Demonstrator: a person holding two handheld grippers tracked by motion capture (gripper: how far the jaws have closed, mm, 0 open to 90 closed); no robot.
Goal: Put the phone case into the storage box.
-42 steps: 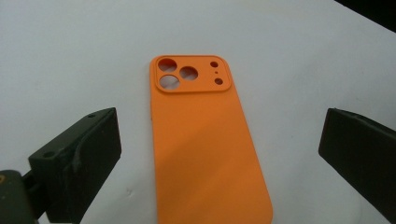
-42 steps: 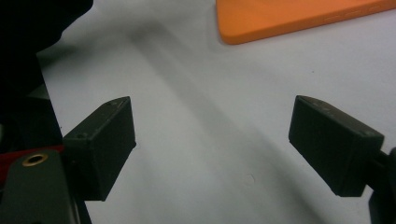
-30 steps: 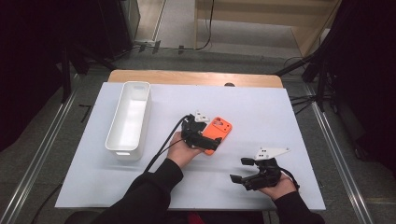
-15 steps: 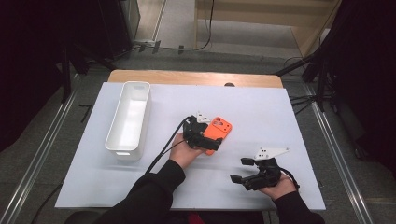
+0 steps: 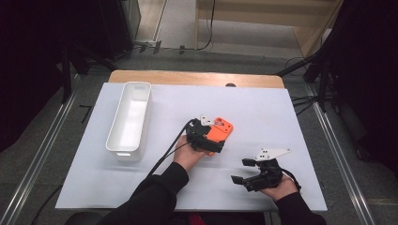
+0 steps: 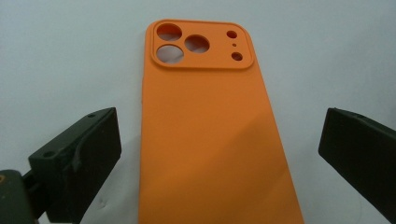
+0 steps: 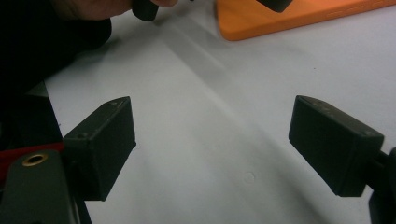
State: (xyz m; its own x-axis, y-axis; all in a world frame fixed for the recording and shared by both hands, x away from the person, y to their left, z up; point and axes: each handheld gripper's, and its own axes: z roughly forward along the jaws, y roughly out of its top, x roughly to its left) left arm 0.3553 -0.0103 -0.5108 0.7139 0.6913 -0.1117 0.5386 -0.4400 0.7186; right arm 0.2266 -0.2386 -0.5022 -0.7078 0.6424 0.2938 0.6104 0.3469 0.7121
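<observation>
White matte sheet point(image 5: 141, 197) covering a wood-edged table, dark room beyond.

Lower right of the high view: right gripper point(image 5: 245, 171), jaws spread wide, nothing between them, resting low over bare sheet.

Centre of frame: left gripper point(image 5: 210, 139), jaws wide apart and straddling the orange phone case point(image 6: 205, 140) without touching it. The case lies flat, back up; smooth, soft-looking silicone, rounded corners, raised camera block with round cut-outs at its far end.

Judgement: to grip well, lower squarely and close on the long edges, gently, as the shell may flex.

Left of centre, farther off: white oblong bin point(image 5: 115, 140), glossy plastic, empty.
</observation>
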